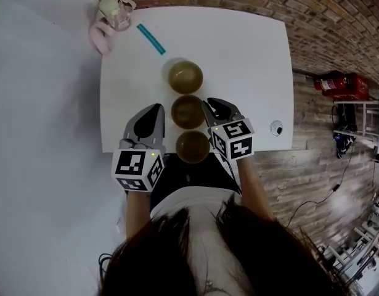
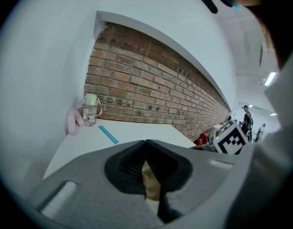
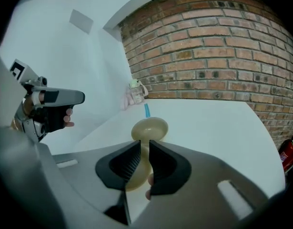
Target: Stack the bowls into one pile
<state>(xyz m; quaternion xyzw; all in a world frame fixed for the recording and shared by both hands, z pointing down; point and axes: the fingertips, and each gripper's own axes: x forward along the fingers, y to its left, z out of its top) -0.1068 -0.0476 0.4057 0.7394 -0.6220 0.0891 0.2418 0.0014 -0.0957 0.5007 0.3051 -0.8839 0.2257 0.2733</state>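
Three tan bowls stand in a line on the white table (image 1: 251,60): a far bowl (image 1: 185,76), a middle bowl (image 1: 187,111) and a near bowl (image 1: 193,146) at the front edge. My left gripper (image 1: 157,110) hovers just left of the middle bowl, its jaws shut with the tips touching and holding nothing. Just right of that bowl is my right gripper (image 1: 209,105), shut but for a thin slit and also holding nothing. The right gripper view shows the right gripper (image 3: 145,143) with the far bowl (image 3: 150,128) beyond its tips. In the left gripper view, the left gripper (image 2: 146,143) hides most of a bowl (image 2: 151,180).
A clear bottle (image 1: 115,11) with a pink strap stands at the table's far left corner, with a teal strip (image 1: 151,39) lying beside it. A small round fitting (image 1: 276,128) sits by the right edge. A brick wall runs behind the table, and a red extinguisher (image 1: 340,85) lies on the floor to the right.
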